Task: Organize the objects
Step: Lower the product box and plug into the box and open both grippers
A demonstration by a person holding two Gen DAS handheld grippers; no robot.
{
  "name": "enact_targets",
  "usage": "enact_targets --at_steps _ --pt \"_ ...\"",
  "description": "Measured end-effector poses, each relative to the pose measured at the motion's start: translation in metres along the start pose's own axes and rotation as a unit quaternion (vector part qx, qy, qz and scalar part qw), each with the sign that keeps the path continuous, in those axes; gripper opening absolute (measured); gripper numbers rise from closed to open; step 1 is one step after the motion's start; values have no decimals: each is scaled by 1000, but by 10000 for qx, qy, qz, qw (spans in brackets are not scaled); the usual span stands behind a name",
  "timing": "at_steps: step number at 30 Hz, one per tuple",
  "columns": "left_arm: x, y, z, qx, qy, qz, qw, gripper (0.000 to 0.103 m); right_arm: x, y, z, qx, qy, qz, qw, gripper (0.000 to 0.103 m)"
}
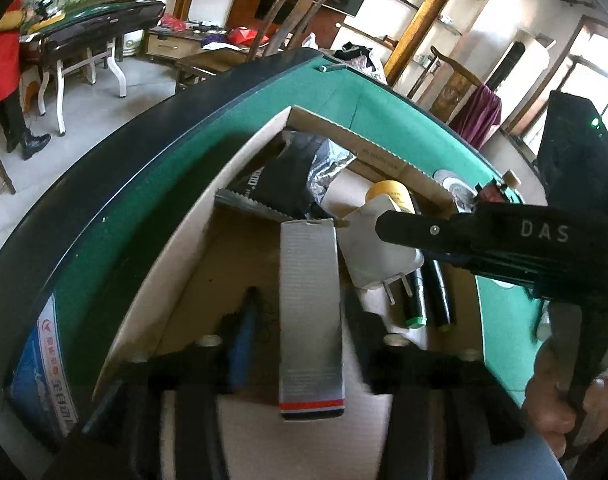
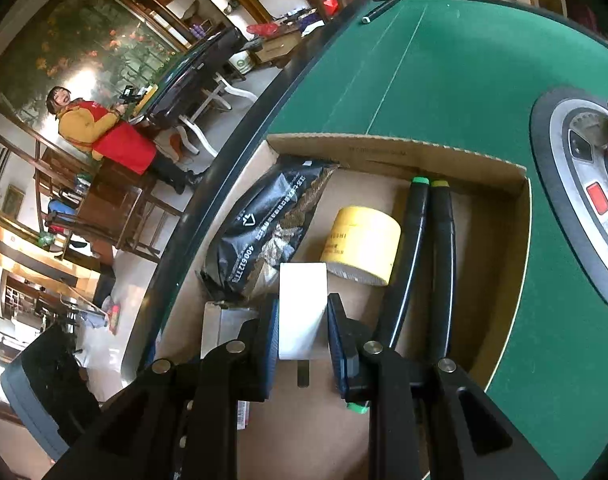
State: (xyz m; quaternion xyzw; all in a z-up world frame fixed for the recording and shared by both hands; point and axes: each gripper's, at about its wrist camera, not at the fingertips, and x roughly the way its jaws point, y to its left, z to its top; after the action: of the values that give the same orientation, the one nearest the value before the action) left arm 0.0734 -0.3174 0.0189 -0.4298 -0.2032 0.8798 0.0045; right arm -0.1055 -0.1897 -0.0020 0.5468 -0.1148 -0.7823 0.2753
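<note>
An open cardboard box [image 1: 163, 280] [image 2: 384, 148] sits on the green table. My left gripper [image 1: 299, 328] hangs over it, fingers spread, with a tall grey carton [image 1: 310, 312] lying between them; no clear contact shows. My right gripper [image 2: 301, 320] is shut on a white plug charger [image 2: 302, 308], held above the box floor; it also shows in the left wrist view [image 1: 378, 252]. In the box lie a black foil bag [image 2: 263, 228], a yellow jar [image 2: 362, 244] and two black markers [image 2: 424, 256].
The green felt table [image 2: 444, 80] has a dark raised rim [image 1: 103, 152] and a round control panel [image 2: 584, 168] in its middle. A small pen [image 2: 378, 10] lies at the far edge. Chairs, another table and a person stand beyond.
</note>
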Motion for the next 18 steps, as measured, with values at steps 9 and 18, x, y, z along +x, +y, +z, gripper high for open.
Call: enact_targets --at_steps 9,18 --pt "-27 2 -4 -202 -263 -88 9994 76 -20 3 2 -126 -273 73 9995 43" --pt "-50 0 -9 -321 -374 -139 9987 80 -95 -8 -20 -319 -1011 -612 9925 79"
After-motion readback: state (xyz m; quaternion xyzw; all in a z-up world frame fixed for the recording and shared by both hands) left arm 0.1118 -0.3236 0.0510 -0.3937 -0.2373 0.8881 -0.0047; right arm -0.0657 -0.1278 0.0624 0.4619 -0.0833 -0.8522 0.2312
